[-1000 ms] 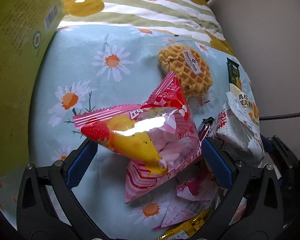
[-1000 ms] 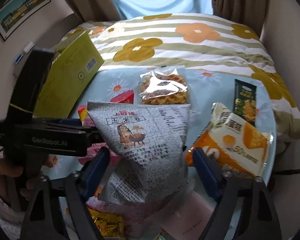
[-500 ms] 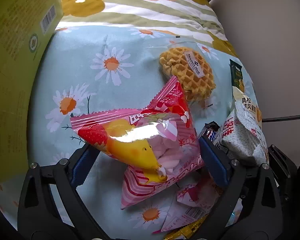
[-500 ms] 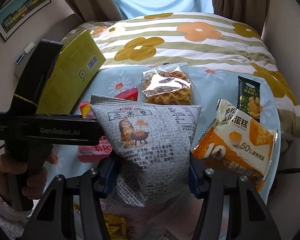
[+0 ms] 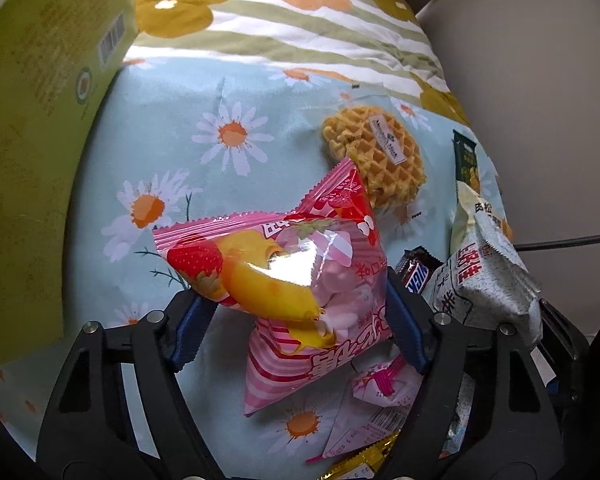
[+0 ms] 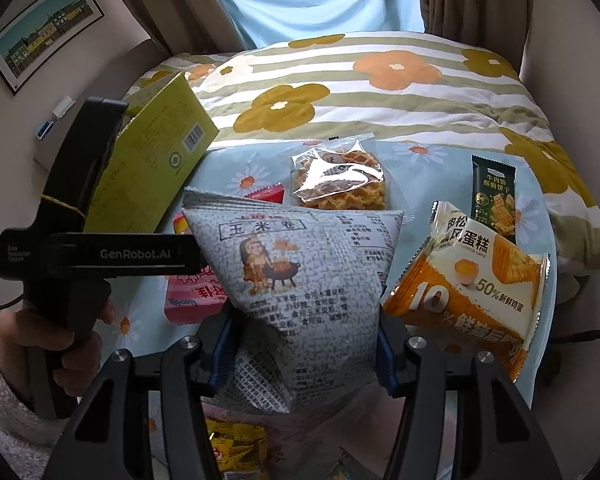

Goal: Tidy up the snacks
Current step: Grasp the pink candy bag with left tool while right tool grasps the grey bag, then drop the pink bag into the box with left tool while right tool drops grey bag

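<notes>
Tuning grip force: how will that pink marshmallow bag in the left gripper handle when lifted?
Pink marshmallow bag looks puffy and soft, so it will likely squash under the left gripper. Glossy film shows glare, so it is probably slippery. Small marshmallows inside suggest it is light, though the loose lower end may sag.

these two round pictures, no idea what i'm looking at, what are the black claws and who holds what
No robot here: a person holds a handheld gripper in each hand, each with a wide-angle camera looking along its jaws. The left-hand view shows the left gripper shut on a pink marshmallow bag. The right-hand view shows the right gripper shut on a grey newspaper-print snack bag. Lying on the daisy cloth are a wrapped waffle, an orange cake packet, a dark biscuit bar and a green box.
</notes>
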A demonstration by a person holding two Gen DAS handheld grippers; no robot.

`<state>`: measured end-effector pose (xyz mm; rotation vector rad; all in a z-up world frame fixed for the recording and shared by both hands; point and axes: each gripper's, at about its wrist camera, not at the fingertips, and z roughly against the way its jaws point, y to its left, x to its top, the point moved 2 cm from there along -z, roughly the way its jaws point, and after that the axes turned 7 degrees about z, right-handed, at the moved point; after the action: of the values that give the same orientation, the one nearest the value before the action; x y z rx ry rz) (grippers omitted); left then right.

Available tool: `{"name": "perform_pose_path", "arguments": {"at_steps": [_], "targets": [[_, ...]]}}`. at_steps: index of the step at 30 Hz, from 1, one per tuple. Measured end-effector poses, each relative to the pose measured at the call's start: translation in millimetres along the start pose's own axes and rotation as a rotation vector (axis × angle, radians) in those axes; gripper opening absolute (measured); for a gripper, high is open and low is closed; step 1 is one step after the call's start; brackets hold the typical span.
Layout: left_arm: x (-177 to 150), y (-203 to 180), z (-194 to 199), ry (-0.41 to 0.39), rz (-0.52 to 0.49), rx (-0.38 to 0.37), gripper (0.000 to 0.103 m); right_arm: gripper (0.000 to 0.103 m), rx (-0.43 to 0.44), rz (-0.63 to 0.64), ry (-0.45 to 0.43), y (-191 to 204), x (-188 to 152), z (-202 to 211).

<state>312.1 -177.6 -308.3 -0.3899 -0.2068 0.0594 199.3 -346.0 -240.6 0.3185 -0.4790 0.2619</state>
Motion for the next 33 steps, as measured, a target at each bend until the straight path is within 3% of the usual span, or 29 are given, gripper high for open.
{"name": "perform_pose_path", "arguments": {"at_steps": [9, 21, 27, 33], "targets": [[-2.0, -11.5, 33.0, -0.075, -0.046, -0.004, 0.075, 0.052, 0.007, -0.011, -0.054, 5.7, 4.5, 24.0], [2.3, -24.5, 121.7, -0.254, -0.041, -0.059, 0.075, 0.052, -0.010, 0.058, -0.170, 31.3, 43.8, 99.3], [12.2, -6.9, 174.5, -0.354, -0.020, -0.060, 0.075, 0.052, -0.012, 0.128, -0.210, 58.8, 68.2, 115.0], [26.1, 34.2, 226.3, -0.438, 0.006, -0.054, 0.075, 0.052, 0.001, 0.182, -0.230, 103.9, 98.1, 112.2]]}}
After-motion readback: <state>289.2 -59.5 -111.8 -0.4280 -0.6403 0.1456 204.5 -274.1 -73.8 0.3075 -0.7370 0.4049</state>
